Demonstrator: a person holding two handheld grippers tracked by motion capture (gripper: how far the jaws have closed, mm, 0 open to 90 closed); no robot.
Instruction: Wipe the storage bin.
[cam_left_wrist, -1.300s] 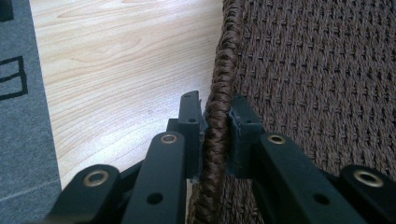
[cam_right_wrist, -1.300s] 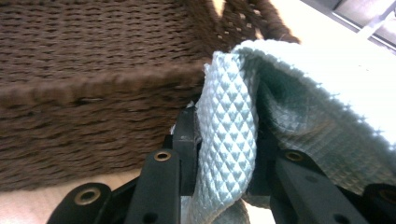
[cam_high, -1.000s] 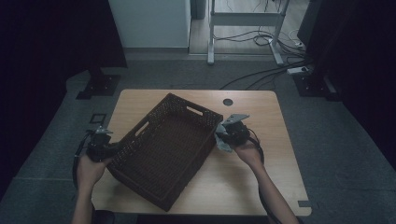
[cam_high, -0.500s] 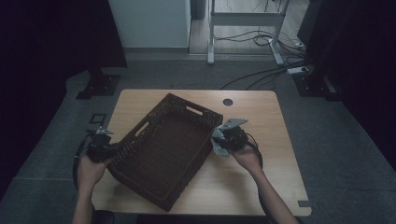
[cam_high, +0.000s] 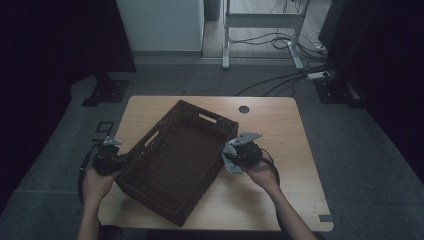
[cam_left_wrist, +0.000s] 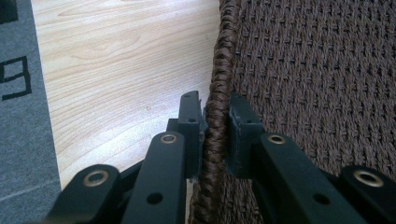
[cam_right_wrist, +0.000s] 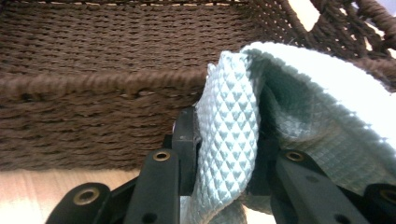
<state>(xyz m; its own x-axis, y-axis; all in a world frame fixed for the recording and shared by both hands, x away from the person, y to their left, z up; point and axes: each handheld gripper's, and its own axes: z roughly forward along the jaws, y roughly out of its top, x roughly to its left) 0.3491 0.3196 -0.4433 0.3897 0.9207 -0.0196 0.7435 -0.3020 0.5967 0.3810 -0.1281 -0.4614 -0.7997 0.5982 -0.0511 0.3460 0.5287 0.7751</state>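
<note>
Pale quilted cloth (cam_right_wrist: 233, 135) sits pinched in your right gripper (cam_high: 235, 159), just outside the brown woven basket (cam_high: 175, 160) at its right wall, likely for wiping it. Your left gripper (cam_left_wrist: 215, 133) clamps the basket's left rim to steady it. Bare table (cam_high: 280, 125) lies open to the right; the left edge is close.
</note>
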